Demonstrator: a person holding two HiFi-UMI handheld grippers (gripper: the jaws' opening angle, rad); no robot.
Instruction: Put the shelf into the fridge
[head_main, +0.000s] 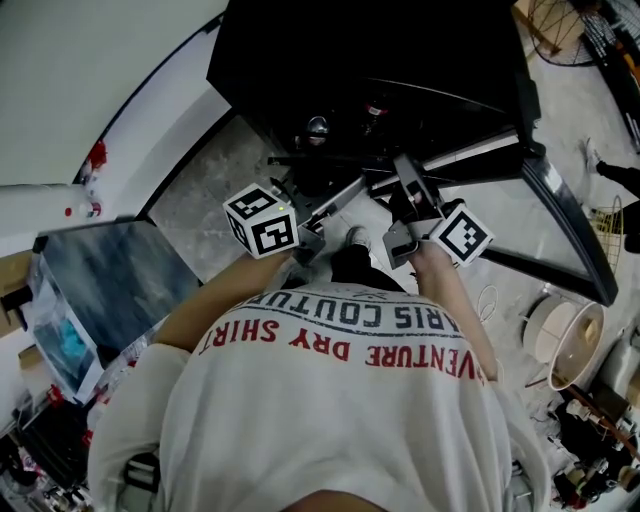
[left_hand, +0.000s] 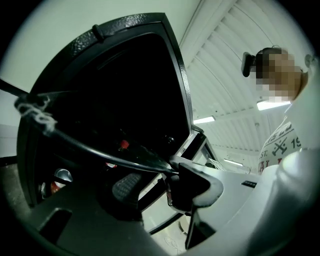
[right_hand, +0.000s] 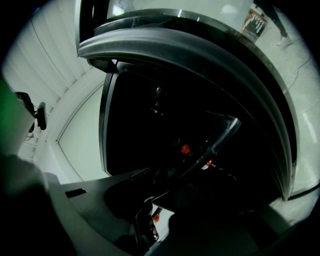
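One person (head_main: 330, 400), two claws: left claw (left_hand: 152, 187) spread, right claw (right_hand: 160, 200) pinching one shelf (right_hand: 220, 140), one fridge (head_main: 300, 60).

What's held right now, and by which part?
The right gripper grips the shelf by its near edge; left gripper open, holding nothing.

a pale, glossy floor (head_main: 560, 120) fills the right of the scene and gives way to a grey mottled patch (head_main: 200, 200) at the far left. a black fridge (head_main: 300, 60) stands on it at the far middle, its door (head_main: 565, 225) open toward the right, and a flat grey-blue panel (head_main: 110, 275) sits on the left, nearer than the fridge. on the near right lie a white round drum-shaped object (head_main: 560, 335), a loop of white cable (head_main: 487, 300) just left of it, and a tangle of dark clutter (head_main: 590, 440).
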